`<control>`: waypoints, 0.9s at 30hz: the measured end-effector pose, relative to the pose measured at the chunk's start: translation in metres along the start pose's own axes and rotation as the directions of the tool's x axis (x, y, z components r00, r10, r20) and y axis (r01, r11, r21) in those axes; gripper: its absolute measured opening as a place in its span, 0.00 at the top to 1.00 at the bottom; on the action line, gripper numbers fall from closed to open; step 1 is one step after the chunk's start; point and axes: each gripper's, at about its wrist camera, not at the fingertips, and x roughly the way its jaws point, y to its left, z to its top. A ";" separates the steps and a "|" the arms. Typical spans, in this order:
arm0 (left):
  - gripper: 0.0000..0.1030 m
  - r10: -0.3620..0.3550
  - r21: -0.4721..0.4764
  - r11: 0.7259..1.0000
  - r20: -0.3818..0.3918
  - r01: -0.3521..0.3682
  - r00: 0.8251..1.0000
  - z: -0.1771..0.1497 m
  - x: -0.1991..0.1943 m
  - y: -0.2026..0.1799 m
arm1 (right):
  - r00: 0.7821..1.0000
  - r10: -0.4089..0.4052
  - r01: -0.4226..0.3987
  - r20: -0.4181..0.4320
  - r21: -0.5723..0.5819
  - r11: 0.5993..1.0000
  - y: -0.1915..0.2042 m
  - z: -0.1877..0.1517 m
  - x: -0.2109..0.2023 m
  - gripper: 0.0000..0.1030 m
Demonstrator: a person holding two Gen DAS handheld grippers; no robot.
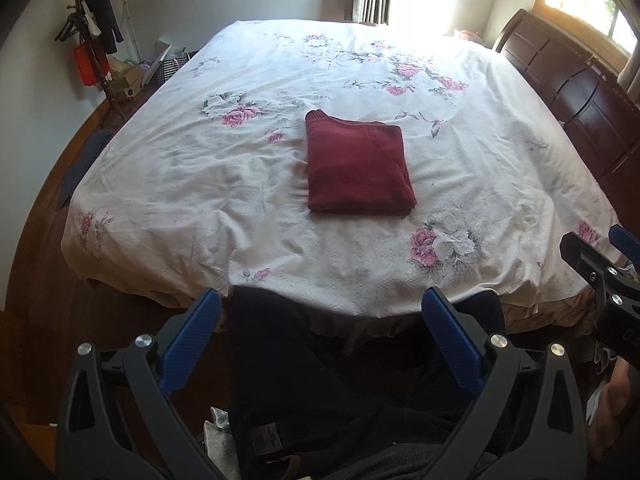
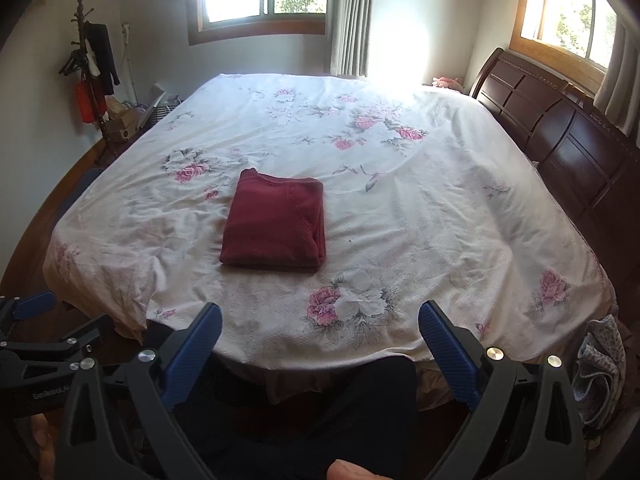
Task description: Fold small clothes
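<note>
A dark red garment (image 1: 358, 166) lies folded into a neat rectangle on the floral white bedspread (image 1: 200, 168), near the bed's middle; the right wrist view shows the same garment (image 2: 275, 226). My left gripper (image 1: 320, 312) hangs open off the near edge of the bed, well short of the garment, with nothing between its blue pads. My right gripper (image 2: 319, 322) is open too, held back over the bed's near edge, empty. The right gripper (image 1: 600, 256) shows at the right edge of the left wrist view, and the left gripper (image 2: 32, 308) at the left edge of the right one.
A dark wooden headboard (image 2: 560, 136) runs along the bed's right side. A coat stand (image 1: 92, 40) with hung items and boxes stands at the far left. The person's dark-clothed legs (image 1: 300, 380) are below the grippers. Crumpled grey cloth (image 2: 598, 368) lies at the bed's right corner.
</note>
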 end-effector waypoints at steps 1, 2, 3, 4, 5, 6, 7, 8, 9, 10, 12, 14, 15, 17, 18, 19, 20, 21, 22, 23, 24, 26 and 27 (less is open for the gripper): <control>0.03 0.000 -0.003 1.000 0.000 0.000 1.000 0.000 0.000 0.001 | 1.000 0.002 -0.002 0.000 0.001 1.000 0.000 0.000 0.000 0.04; 0.03 0.002 -0.005 1.000 0.004 -0.002 1.000 0.000 -0.001 0.000 | 1.000 0.003 -0.003 0.000 -0.001 1.000 0.000 0.000 0.000 0.04; 0.03 0.003 -0.005 1.000 0.005 -0.003 1.000 0.000 -0.001 0.000 | 1.000 0.002 -0.002 0.001 0.001 1.000 0.000 0.000 0.000 0.04; 0.03 0.004 -0.004 1.000 0.005 -0.004 1.000 0.001 -0.001 0.001 | 1.000 0.001 -0.001 0.003 0.002 1.000 0.000 0.001 0.000 0.04; 0.03 0.004 -0.006 1.000 0.005 -0.004 1.000 0.001 -0.001 0.001 | 1.000 -0.001 0.001 0.004 -0.001 1.000 0.000 0.001 0.000 0.04; 0.03 0.003 -0.007 1.000 0.006 -0.003 1.000 0.001 -0.001 0.002 | 1.000 -0.004 0.004 0.006 -0.005 1.000 0.001 0.001 0.000 0.04; 0.03 0.004 -0.007 1.000 0.007 -0.004 1.000 0.001 -0.001 0.002 | 1.000 -0.006 0.006 0.009 -0.009 1.000 0.001 0.001 0.000 0.04; 0.03 0.004 -0.009 1.000 0.008 -0.004 1.000 0.002 -0.001 0.003 | 1.000 -0.007 0.007 0.011 -0.010 1.000 0.002 0.002 -0.001 0.04; 0.03 0.003 -0.009 1.000 0.008 -0.003 1.000 0.002 -0.001 0.003 | 1.000 -0.007 0.007 0.014 -0.012 1.000 0.002 0.002 -0.001 0.04; 0.03 0.003 -0.008 1.000 0.008 -0.003 1.000 0.002 -0.001 0.003 | 1.000 -0.007 0.008 0.014 -0.013 1.000 0.002 0.002 -0.001 0.04; 0.03 0.005 -0.009 1.000 0.009 -0.005 1.000 0.002 -0.001 0.003 | 1.000 -0.005 0.005 0.014 -0.012 1.000 0.002 0.001 -0.001 0.04; 0.03 0.003 -0.010 1.000 0.008 -0.003 1.000 0.002 -0.001 0.003 | 1.000 -0.003 0.004 0.015 -0.012 1.000 0.002 0.002 -0.001 0.04; 0.03 0.004 -0.009 1.000 0.008 -0.004 1.000 0.002 -0.001 0.003 | 1.000 -0.003 0.003 0.014 -0.012 1.000 0.002 0.002 -0.001 0.04; 0.03 0.005 -0.008 1.000 0.010 -0.005 1.000 0.001 -0.001 0.003 | 1.000 0.006 -0.006 0.013 -0.011 1.000 0.002 0.002 -0.001 0.04; 0.03 0.005 -0.009 1.000 0.011 -0.005 1.000 0.002 -0.002 0.003 | 1.000 0.010 -0.010 0.013 -0.009 1.000 0.003 0.001 -0.001 0.04; 0.03 0.004 -0.010 1.000 0.012 -0.004 1.000 0.002 -0.002 0.004 | 1.000 0.011 -0.011 0.014 -0.008 1.000 0.003 0.001 -0.001 0.04; 0.03 0.004 -0.009 1.000 0.014 -0.004 1.000 0.002 -0.002 0.004 | 1.000 0.007 -0.007 0.016 -0.011 1.000 0.003 0.001 -0.001 0.04; 0.03 0.007 -0.007 1.000 0.014 -0.007 1.000 0.003 -0.003 0.004 | 1.000 0.002 -0.002 0.020 -0.015 1.000 0.003 0.001 -0.001 0.04; 0.03 0.010 -0.007 1.000 0.013 -0.010 1.000 0.003 -0.002 0.003 | 1.000 -0.003 0.003 0.023 -0.020 1.000 0.004 0.001 -0.001 0.04; 0.03 0.007 -0.009 1.000 0.012 -0.007 1.000 0.003 -0.002 0.004 | 1.000 -0.004 0.004 0.025 -0.023 1.000 0.005 0.001 -0.001 0.04; 0.03 0.004 -0.011 1.000 0.011 -0.004 1.000 0.003 -0.003 0.004 | 1.000 -0.005 0.005 0.026 -0.023 1.000 0.005 0.000 -0.002 0.04; 0.03 0.008 -0.010 1.000 0.013 -0.007 1.000 0.003 -0.003 0.003 | 1.000 -0.005 0.005 0.028 -0.018 1.000 0.005 0.000 -0.002 0.04; 0.03 0.009 -0.010 1.000 0.014 -0.009 1.000 0.003 -0.003 0.003 | 1.000 -0.003 0.004 0.028 -0.015 1.000 0.005 0.000 -0.002 0.04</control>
